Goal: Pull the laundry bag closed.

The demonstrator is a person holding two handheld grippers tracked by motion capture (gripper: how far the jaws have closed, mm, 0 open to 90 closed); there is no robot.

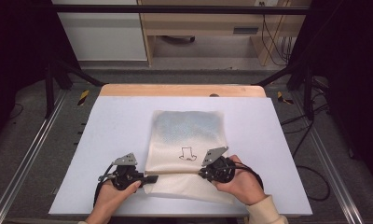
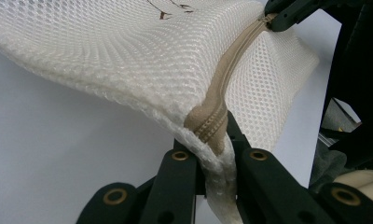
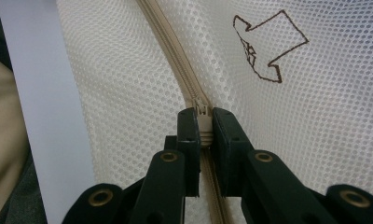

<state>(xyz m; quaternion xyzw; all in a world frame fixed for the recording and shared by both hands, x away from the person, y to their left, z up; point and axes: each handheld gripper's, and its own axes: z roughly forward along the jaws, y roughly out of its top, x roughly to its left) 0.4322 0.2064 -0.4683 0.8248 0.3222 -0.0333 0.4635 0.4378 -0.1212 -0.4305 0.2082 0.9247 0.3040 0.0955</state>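
White mesh laundry bag [image 1: 187, 140] flat on table, beige zipper [image 3: 175, 60] across near end.

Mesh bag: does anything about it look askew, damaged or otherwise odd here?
Nothing damaged. The mesh bag lies slightly crooked, its near edge lifted and bunched where the left gripper pinches the zipper end; the right gripper clamps the zipper pull.

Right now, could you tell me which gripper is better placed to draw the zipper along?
The right gripper: its jaws pinch the zipper pull, while the left gripper anchors the mesh bag's end.
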